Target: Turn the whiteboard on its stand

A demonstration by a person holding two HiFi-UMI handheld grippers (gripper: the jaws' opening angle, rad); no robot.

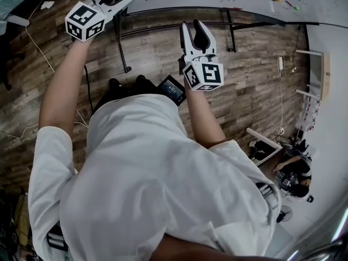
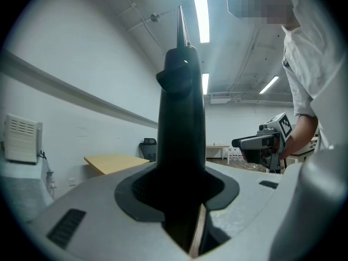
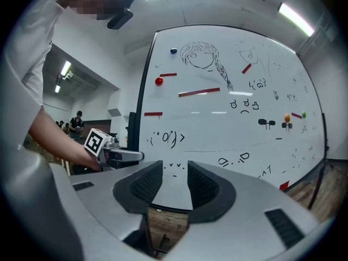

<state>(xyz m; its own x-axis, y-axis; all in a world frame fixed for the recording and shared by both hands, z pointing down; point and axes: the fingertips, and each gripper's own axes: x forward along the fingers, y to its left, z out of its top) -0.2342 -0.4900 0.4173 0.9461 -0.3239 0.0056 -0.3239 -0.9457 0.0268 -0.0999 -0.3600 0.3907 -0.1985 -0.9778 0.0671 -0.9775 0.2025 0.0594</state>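
Whiteboard (image 3: 217,124) stands ahead, its left edge clamped in my left gripper (image 1: 117,4) while my right gripper (image 1: 193,29) hangs half-open and empty, so turning one-handed could slip the grip or jerk the stand (image 1: 124,53).

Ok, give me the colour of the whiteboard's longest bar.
Red; the bar shows best in the right gripper view.

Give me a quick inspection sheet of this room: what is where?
Surface: wooden floor.
Job's things: whiteboard, drawn on, with magnets, on a black stand.
Clutter: black screen device at the person's waist.
Grippers: left hand-held gripper clamped on the whiteboard's dark side edge; right hand-held gripper open, facing the board, holding nothing.
Cables: white cable on the floor.
Surroundings: seated person; tan table by the wall.
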